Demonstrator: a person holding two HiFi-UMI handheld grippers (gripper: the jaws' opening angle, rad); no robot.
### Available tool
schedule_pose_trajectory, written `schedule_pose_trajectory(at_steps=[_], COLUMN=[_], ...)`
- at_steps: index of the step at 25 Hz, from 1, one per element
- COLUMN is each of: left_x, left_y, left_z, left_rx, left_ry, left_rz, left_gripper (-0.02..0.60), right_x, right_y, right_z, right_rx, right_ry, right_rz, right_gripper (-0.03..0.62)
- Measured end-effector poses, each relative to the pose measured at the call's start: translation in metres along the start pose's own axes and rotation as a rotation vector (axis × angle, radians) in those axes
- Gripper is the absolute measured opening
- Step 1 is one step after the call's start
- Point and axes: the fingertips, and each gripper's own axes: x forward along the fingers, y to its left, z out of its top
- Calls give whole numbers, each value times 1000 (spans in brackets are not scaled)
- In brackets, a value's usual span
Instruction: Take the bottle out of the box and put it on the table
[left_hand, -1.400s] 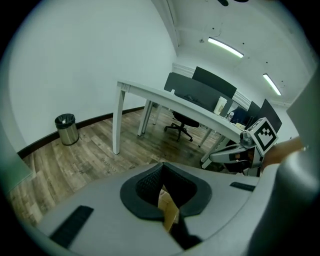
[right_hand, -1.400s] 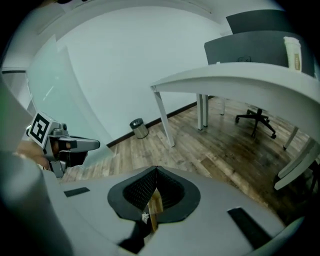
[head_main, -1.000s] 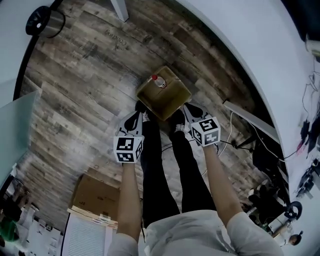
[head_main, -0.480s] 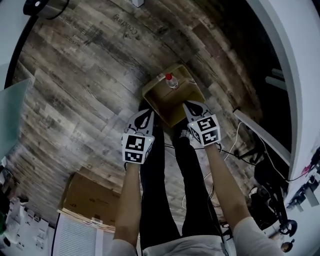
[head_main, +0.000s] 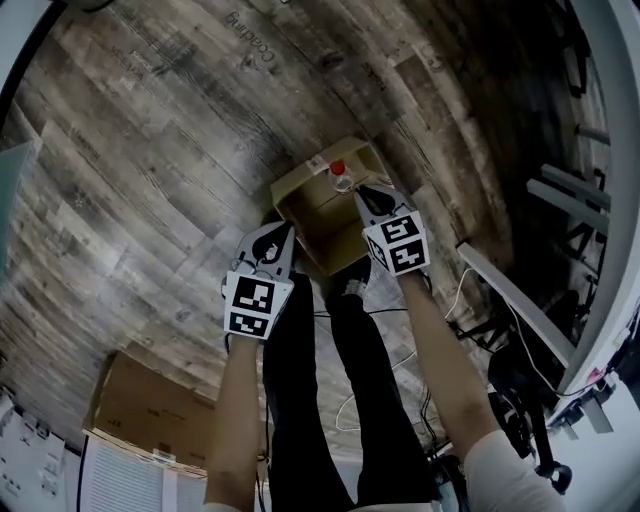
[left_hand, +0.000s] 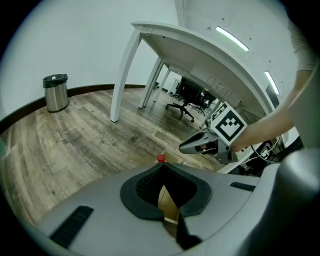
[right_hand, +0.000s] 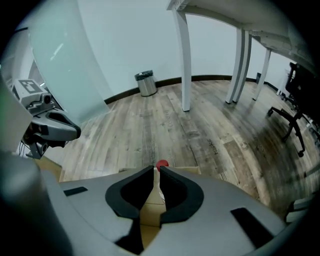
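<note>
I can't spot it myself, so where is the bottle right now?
In the head view, the bottle stands in the far right corner of the open box, which sits on the floor near the picture's middle.

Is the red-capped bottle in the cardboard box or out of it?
In. The clear red-capped plastic bottle stands upright inside the open brown cardboard box on the wooden floor, against the box's far wall.

1. Floor (head_main: 150, 150): wood-look planks, matt, with rough weathered grain.
2. Box (head_main: 318, 218): plain brown cardboard, matt.
3. Bottle (head_main: 341, 181): clear plastic, smooth cap.
4. Bin (left_hand: 55, 92), at 9 o'clock in the left gripper view: brushed metal, dull sheen.
</note>
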Motion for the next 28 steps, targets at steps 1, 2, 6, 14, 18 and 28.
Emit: schedule_pose_trajectory(at_steps=[1, 2, 6, 14, 18, 28], left_x=[2, 4, 15, 27, 33, 37], left_y=[2, 3, 11, 14, 15, 1], left_z=[-3, -5, -17, -52, -60, -76], left_rx=[9, 13, 16, -10, -24, -35], left_ry=[5, 6, 9, 11, 0, 3], left_rz=[-4, -6, -2, 12, 18, 28], left_gripper=[12, 12, 12, 12, 12, 12], right_x=[7, 13, 44, 91, 108, 105], right_y=[-3, -6, -11, -2, -3, -3], right_z=[-1, -2, -8, -17, -15, -29], right_rx=[-7, -24, -88, -206, -303, -363], right_ry=[4, 14, 51, 98, 128, 116], right_rz=[3, 7, 40, 78, 54, 64], right_gripper=[77, 86, 182, 270, 272, 204])
